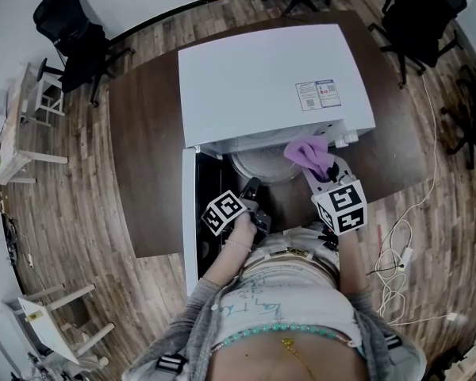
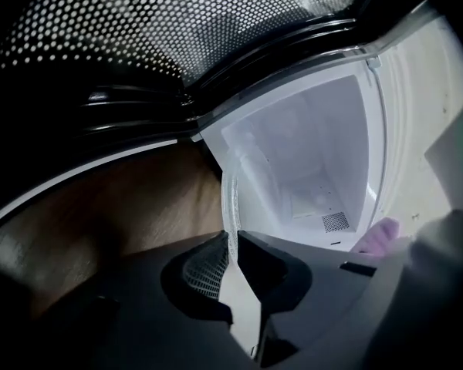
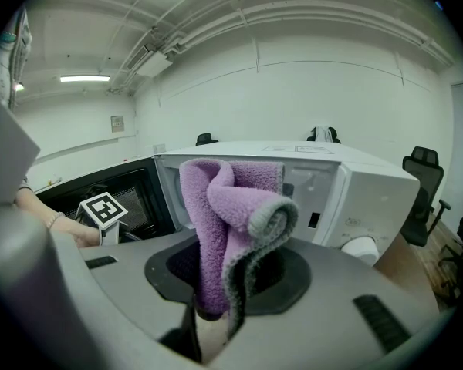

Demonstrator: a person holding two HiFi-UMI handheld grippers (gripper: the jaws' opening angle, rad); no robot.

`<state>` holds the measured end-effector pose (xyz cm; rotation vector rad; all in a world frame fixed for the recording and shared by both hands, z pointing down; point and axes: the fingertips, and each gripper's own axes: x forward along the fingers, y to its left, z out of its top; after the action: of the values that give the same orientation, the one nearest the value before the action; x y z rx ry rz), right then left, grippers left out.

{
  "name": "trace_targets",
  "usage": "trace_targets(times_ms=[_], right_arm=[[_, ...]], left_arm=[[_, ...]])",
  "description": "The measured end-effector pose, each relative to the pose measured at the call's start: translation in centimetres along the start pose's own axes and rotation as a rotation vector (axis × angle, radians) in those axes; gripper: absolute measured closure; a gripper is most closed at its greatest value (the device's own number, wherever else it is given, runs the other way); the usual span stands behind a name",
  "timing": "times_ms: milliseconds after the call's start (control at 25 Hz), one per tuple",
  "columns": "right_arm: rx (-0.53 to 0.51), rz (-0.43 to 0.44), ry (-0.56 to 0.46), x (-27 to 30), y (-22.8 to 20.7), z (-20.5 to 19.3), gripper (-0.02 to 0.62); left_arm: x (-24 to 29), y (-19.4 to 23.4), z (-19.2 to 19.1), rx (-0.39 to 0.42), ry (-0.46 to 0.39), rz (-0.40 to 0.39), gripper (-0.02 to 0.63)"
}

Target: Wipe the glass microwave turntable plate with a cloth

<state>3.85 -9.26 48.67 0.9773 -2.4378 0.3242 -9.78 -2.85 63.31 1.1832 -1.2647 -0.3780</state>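
The glass turntable plate (image 1: 260, 167) sticks out of the open white microwave (image 1: 262, 78), tilted up at its near side. My left gripper (image 1: 252, 189) is shut on the plate's rim. In the left gripper view the plate (image 2: 233, 199) stands edge-on between the pads of the gripper (image 2: 233, 243). My right gripper (image 1: 324, 175) is shut on a folded purple cloth (image 1: 309, 154), held just right of the plate, in front of the oven's mouth. In the right gripper view the cloth (image 3: 224, 222) rises out of the gripper (image 3: 218, 314).
The microwave door (image 1: 189, 213) hangs open to the left, its perforated window (image 2: 177, 21) close beside my left gripper. The oven stands on a brown table (image 1: 151, 157). Black office chairs (image 1: 71, 38) stand behind it, and cables (image 1: 397, 252) lie on the floor at right.
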Motion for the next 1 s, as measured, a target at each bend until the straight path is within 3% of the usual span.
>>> trace_targets(times_ms=[440,1000], right_arm=[[-0.010,-0.007,0.027,0.4,0.2,-0.6,0.482],[-0.012,-0.025,0.079,1.5,0.2,-1.7,0.482]], left_arm=[[-0.5,1.1,-1.1,-0.006,0.028,0.019,0.561],[0.0,4.4,-2.2,-0.038,0.064,0.115,0.558]])
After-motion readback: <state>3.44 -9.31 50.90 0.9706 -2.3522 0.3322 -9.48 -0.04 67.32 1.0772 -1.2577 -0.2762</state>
